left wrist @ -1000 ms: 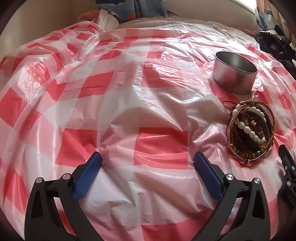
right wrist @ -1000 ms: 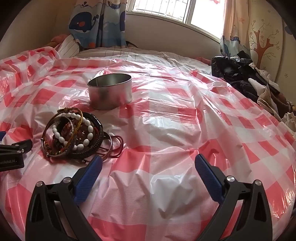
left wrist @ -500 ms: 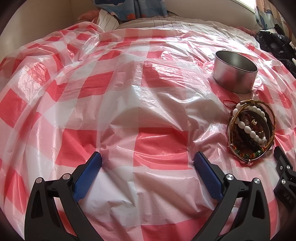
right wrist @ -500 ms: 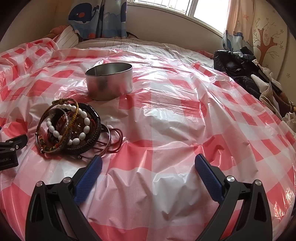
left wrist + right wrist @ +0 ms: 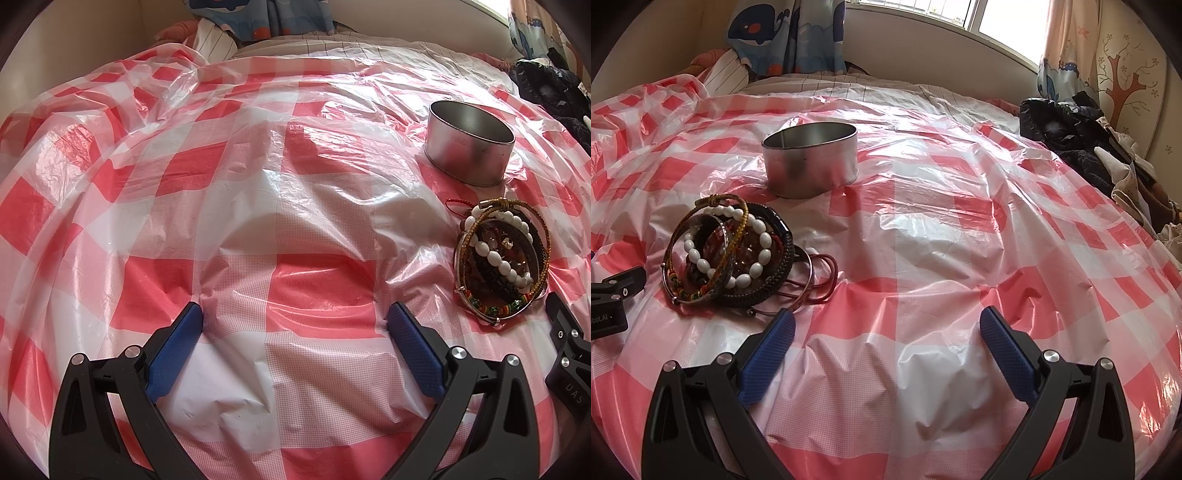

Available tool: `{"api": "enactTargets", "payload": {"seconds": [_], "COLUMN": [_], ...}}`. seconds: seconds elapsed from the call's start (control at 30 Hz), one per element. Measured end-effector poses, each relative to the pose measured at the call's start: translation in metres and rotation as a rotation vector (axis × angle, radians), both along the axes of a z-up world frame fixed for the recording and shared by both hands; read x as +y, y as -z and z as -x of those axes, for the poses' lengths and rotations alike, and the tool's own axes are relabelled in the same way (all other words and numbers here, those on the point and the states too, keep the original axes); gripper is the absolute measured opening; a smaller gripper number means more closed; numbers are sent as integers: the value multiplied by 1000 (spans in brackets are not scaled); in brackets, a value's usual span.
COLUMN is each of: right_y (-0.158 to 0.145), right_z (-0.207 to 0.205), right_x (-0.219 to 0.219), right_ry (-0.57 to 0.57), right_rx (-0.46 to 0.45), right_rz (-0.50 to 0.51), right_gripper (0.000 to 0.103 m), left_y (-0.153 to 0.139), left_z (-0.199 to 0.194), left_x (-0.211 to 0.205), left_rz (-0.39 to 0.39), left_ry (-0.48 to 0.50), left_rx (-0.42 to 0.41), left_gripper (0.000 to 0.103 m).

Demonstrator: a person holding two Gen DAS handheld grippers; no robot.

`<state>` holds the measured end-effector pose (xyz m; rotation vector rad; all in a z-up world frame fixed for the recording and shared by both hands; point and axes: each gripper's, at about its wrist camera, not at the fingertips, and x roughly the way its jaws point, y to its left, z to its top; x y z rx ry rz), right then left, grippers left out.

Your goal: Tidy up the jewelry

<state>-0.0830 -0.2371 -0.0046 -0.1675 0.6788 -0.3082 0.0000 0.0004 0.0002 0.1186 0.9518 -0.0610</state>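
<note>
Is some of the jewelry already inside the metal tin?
No, the metal tin shows only bare inner wall, and the pile of bracelets lies on the checked plastic sheet in front of it.

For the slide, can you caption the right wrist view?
Open right gripper near a bracelet pile beside an empty metal tin on a red-checked plastic sheet.

On the bed [image 5: 960, 229], the bracelet pile [image 5: 731, 251] lies just before the tin [image 5: 812, 166], left of the right claw [image 5: 886, 332].
</note>
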Motion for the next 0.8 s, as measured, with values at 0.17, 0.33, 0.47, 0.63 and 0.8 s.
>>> {"api": "enactTargets", "payload": {"seconds": [0.17, 0.33, 0.47, 0.63, 0.8], "right_y": [2, 3, 3, 3, 3], "right_z": [-1, -4, -4, -4, -4], "right_x": [0, -2, -4, -4, -4], "right_ry": [-4, -10, -13, -13, -13], "right_rx": [8, 21, 28, 29, 28], "right_rz": [-7, -19, -26, -26, -26], "right_gripper": [96, 96, 96, 96, 96], "left_y": [0, 0, 0, 0, 0], "left_z": [0, 0, 0, 0, 0], "left_x": [0, 0, 0, 0, 0], "left_rz": [0, -1, 0, 0, 0], "left_ry": [0, 0, 0, 0, 0], "left_rx": [0, 0, 0, 0, 0], "left_gripper": [96, 96, 96, 96, 96]}}
